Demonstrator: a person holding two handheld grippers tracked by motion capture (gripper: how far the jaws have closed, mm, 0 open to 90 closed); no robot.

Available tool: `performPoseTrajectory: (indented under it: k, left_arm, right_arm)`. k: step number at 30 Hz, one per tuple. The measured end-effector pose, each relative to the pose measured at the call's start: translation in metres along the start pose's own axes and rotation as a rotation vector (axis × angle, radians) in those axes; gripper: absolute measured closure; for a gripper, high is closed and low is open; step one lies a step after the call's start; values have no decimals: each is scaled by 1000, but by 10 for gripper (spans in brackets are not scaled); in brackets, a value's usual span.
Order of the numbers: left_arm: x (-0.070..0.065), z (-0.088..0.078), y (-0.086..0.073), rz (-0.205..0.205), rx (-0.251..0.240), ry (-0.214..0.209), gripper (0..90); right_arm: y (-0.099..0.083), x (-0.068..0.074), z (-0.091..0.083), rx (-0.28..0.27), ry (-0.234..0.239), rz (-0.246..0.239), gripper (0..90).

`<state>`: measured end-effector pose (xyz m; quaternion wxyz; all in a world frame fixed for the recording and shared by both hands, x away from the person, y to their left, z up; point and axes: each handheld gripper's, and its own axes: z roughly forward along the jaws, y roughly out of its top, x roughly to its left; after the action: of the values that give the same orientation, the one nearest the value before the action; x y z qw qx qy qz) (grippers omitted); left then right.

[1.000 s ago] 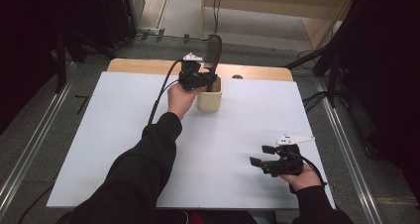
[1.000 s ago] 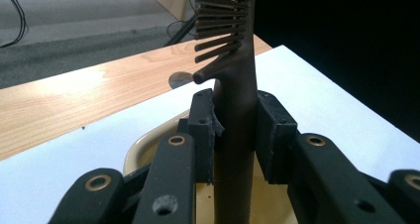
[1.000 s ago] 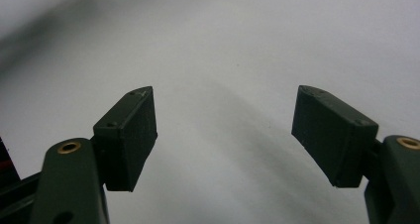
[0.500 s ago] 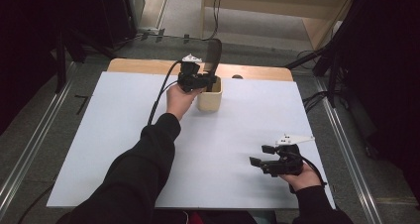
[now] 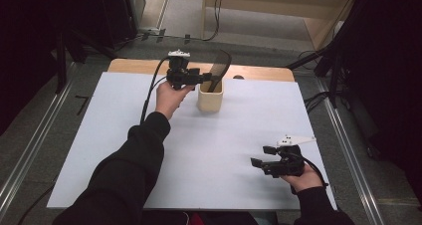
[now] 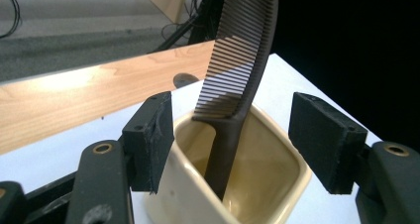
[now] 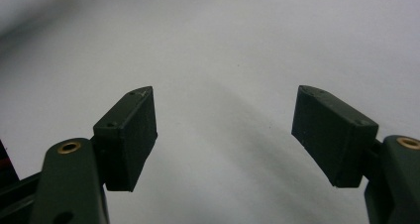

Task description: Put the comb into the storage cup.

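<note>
Comb (image 6: 237, 60) stands handle-down in the cream cup (image 6: 277, 184), between the left claw (image 6: 230, 135) pads, untouched: jaws have just been opening, so it's released and placed. Right claw (image 5: 271, 161) wide open, empty, well apart over the white tabletop (image 5: 124, 135). Room dark.

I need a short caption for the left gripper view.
Open left gripper frames a dark comb standing in a cream cup.

A dark comb (image 5: 219, 69) stands tilted in the cream cup (image 5: 209, 101).
</note>
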<state>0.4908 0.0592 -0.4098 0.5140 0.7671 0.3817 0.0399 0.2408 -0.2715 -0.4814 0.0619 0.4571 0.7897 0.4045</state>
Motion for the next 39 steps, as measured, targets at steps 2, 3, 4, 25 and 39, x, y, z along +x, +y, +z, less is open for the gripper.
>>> performPoseTrajectory:
  k: [2, 3, 4, 25, 39]
  left_arm:
    - [2, -2, -1, -9, 9, -14, 346]
    - [2, -3, -2, -7, 14, -11, 347]
    - [3, -4, -3, -3, 17, -11, 347]
    - [13, -32, -22, -56, 69, -37, 345]
    - [4, -48, -39, -45, 109, -62, 315]
  right_arm:
    - [0, 0, 0, 1, -1, 1, 237]
    - [0, 0, 0, 3, -2, 1, 237]
    - [0, 0, 0, 3, -2, 1, 237]
    - [-1, -4, 4, 14, 6, 1, 238]
    - [2, -3, 7, 22, 14, -11, 237]
